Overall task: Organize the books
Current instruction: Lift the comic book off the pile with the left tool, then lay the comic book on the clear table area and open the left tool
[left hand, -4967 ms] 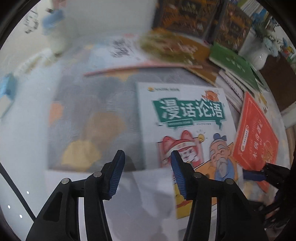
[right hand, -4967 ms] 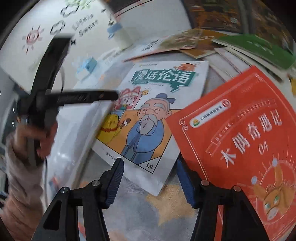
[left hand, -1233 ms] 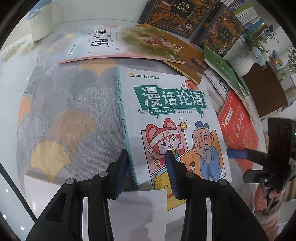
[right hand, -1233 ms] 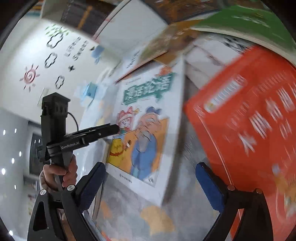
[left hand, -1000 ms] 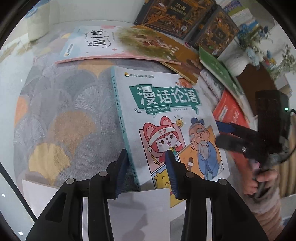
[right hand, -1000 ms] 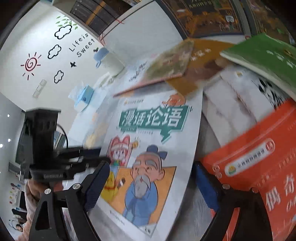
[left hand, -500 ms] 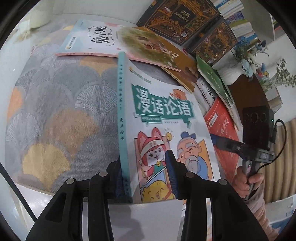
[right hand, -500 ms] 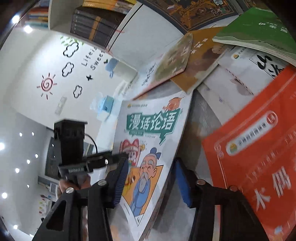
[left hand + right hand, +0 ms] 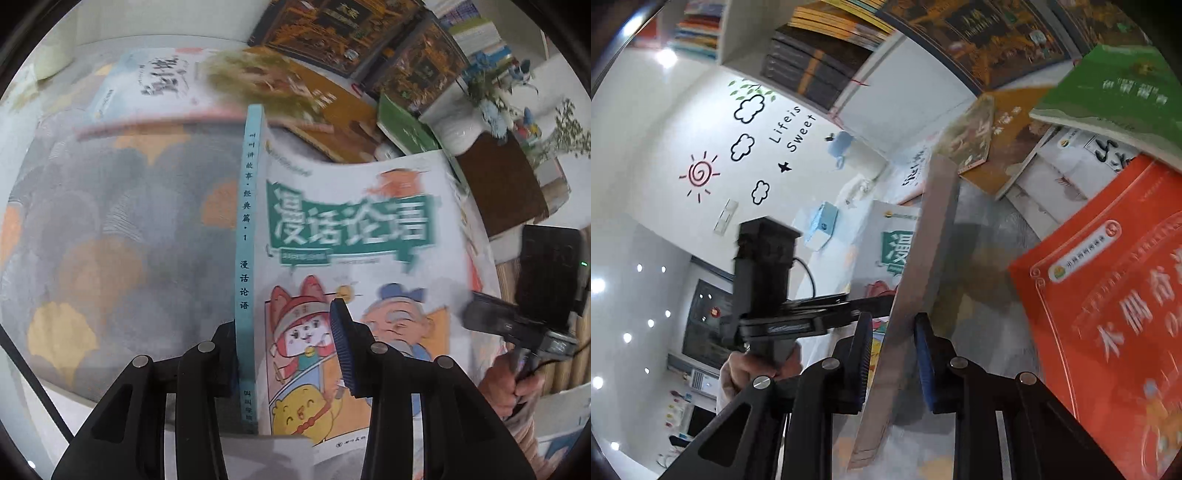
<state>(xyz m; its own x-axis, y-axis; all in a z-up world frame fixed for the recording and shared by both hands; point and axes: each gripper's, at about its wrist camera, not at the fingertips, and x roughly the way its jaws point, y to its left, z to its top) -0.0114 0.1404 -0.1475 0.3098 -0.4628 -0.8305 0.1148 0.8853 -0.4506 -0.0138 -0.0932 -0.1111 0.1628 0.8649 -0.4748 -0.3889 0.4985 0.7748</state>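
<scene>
A comic book [image 9: 351,229] with a white cover, green title banner and teal spine is raised off the patterned mat [image 9: 110,221]. My left gripper [image 9: 284,350] is shut on its lower part beside the spine, one finger hidden behind the book. In the right wrist view I see the book's grey page edge [image 9: 923,251] running up between the fingers of my right gripper [image 9: 894,354]. Those jaws are closing, and the pads press the book's two faces. The right gripper's body [image 9: 546,277] shows at the book's right side, a hand below it.
A red book [image 9: 1108,295] lies to the right on the mat, with a green book [image 9: 1115,81] and white books beyond it. Dark ornate books [image 9: 351,33] lean at the back by a shelf. A white vase [image 9: 458,136] and brown box [image 9: 506,184] stand at the right.
The comic book has tipped up from lying flat on the mat. My right gripper has gone from wide open to closed around the book's free edge. The left grip is unchanged.
</scene>
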